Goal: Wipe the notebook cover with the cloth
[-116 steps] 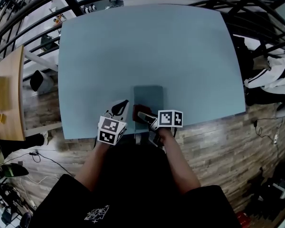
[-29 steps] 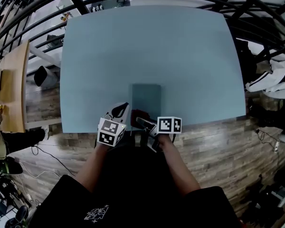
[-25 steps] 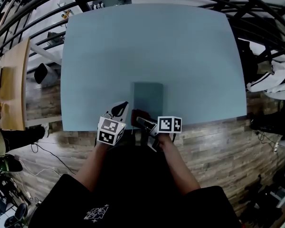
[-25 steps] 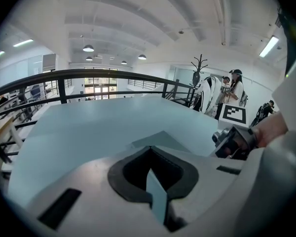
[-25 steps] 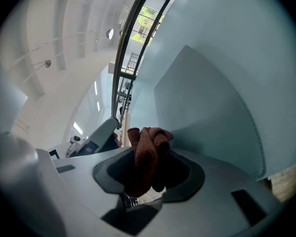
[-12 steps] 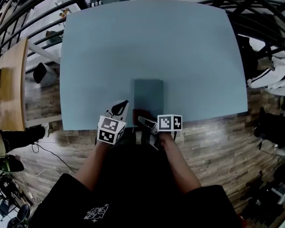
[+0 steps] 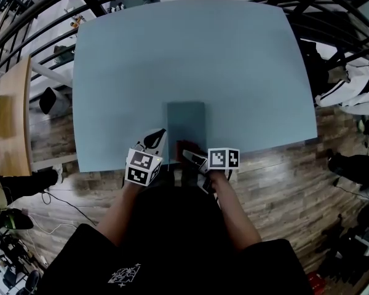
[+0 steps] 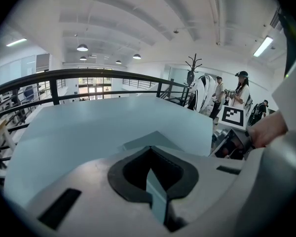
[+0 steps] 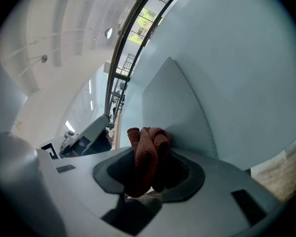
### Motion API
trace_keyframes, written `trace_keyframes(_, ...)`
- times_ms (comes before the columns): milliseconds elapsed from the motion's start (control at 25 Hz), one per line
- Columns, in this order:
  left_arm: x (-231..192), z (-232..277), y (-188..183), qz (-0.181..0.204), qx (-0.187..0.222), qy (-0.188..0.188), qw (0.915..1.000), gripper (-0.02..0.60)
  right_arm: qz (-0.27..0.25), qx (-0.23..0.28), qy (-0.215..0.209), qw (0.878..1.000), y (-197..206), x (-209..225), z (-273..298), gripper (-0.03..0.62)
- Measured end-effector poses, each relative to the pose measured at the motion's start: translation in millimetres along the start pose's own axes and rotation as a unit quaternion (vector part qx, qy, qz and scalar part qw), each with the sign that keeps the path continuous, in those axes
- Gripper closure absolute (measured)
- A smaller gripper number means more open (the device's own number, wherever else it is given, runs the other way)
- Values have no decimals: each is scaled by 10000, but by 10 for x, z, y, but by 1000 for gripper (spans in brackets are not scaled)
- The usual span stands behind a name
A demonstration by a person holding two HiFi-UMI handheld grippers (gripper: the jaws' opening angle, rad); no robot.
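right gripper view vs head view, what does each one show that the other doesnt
Only the right gripper view: how the red cloth sits bunched and clamped in the right gripper. Only the head view: the table's full outline and the person's black shirt. Both: the notebook lying flat on the table, and the left gripper near it.

A big lab-like hall: black railing (image 8: pixel 89 73), hanging ceiling lamps (image 8: pixel 82 48), cables (image 7: pixel 54 205) across the wood-plank floor (image 7: pixel 283 183).
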State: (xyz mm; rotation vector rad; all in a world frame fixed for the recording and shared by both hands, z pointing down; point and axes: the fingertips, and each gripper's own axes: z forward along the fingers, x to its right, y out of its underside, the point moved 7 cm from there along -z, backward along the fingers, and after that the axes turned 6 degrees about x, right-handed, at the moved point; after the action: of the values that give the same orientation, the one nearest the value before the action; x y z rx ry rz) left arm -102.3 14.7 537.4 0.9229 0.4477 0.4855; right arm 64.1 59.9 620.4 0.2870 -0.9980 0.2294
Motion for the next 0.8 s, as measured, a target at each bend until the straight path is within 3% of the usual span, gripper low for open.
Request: trace_keyframes(800, 280, 286, -108, 206, -65, 401, 9990, 574, 281, 572, 169, 9978, -128, 340, -551, 447)
